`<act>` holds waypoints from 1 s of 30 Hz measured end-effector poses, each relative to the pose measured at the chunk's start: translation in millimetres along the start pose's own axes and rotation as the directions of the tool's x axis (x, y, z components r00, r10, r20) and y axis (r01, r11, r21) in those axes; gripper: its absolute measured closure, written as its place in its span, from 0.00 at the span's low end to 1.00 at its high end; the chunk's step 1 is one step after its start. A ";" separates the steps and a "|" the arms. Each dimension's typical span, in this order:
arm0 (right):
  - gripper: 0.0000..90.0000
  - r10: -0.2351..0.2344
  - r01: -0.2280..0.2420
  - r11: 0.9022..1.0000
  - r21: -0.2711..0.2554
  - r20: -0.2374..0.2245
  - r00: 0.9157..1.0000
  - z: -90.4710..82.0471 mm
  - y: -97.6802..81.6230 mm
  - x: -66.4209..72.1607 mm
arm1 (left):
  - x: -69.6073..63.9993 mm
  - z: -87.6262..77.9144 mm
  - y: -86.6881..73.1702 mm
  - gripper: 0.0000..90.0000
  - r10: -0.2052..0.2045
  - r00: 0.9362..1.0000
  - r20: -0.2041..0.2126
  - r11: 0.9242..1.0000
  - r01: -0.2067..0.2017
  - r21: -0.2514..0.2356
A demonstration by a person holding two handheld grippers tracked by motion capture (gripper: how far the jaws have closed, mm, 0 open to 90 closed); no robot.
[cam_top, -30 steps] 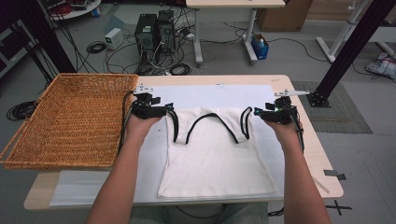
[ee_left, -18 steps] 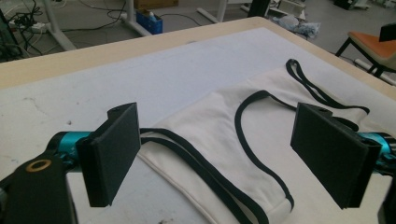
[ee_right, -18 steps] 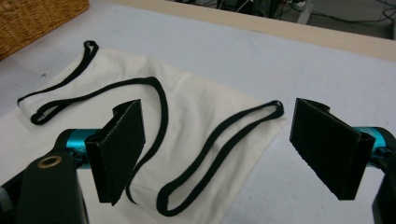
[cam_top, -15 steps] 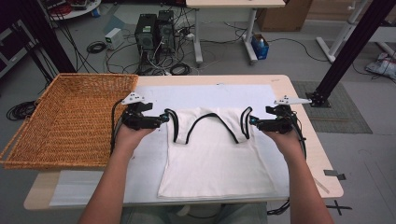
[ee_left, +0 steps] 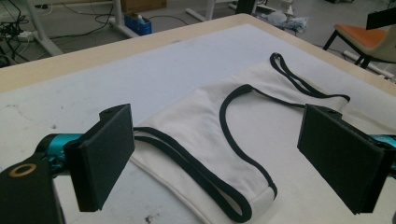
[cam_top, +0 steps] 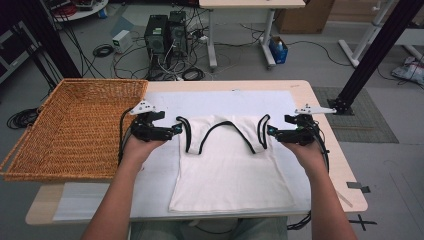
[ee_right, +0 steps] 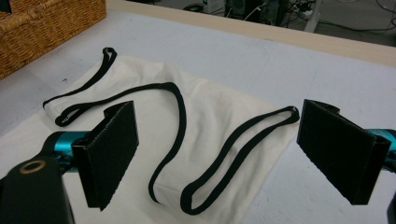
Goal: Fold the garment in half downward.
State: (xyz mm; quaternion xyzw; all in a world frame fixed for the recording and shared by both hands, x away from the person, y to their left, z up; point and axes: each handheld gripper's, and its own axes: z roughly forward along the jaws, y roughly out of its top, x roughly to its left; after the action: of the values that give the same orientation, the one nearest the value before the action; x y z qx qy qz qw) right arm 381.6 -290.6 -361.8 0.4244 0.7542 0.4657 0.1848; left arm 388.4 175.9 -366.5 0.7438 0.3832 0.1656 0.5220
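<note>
On either side of the white tank top [cam_top: 232, 170], at its strap end, the two grippers have let go. The left gripper [cam_top: 176, 132] stands just off the top's left strap [cam_top: 185, 136], its jaws spread wide with nothing between them; they have just been opening over the last second, and in the left gripper view the pads [ee_left: 105, 154] frame bare cloth and the black-trimmed strap without touching either. The right gripper [cam_top: 270, 132] mirrors it at the top's right strap [cam_top: 261, 135], jaws likewise just opened to their widest and empty. A second ago both grippers sat tighter in against the straps; now each has drawn a little outward from the top, and the garment has not shifted with them.

The top itself lies flat on the white mat [cam_top: 225, 102] covering the tabletop [cam_top: 320, 107], straps toward the far edge, hem toward the person, body smooth and unfolded. Left of the top, beyond the left gripper, the wicker basket [cam_top: 75, 125] sits with its near corner hanging past the tabletop's edge.

The release reads as the end of a spreading and straightening step: the shoulders are laid out and the garment is ready for a fold. The next grasp would probably be taken afresh, on a side edge or on the straps again.
</note>
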 end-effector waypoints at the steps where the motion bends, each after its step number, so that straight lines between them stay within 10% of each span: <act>1: 0.15 0.004 -0.004 1.000 0.005 0.000 1.000 -0.2 -0.4 0.0 | 0.4 0.2 -0.2 0.12 -0.004 1.000 0.001 1.000 0.004 0.003; 14: 0.15 0.021 -0.023 0.999 0.043 0.043 0.999 12.1 -1.0 -13.4 | 12.1 29.7 -7.4 0.12 -0.075 0.997 -0.031 0.996 0.076 0.040; 30: 0.41 0.068 -0.101 0.970 0.224 0.147 0.987 119.3 -2.8 -73.1 | 58.1 109.2 -27.9 0.21 -0.135 0.977 -0.164 0.960 0.170 0.221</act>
State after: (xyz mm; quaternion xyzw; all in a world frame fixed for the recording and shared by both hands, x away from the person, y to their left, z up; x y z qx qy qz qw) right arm 502.4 -285.5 -432.1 0.5060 0.7697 0.3522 0.1661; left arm 485.8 152.7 -444.4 0.7540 0.4939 0.1328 0.4122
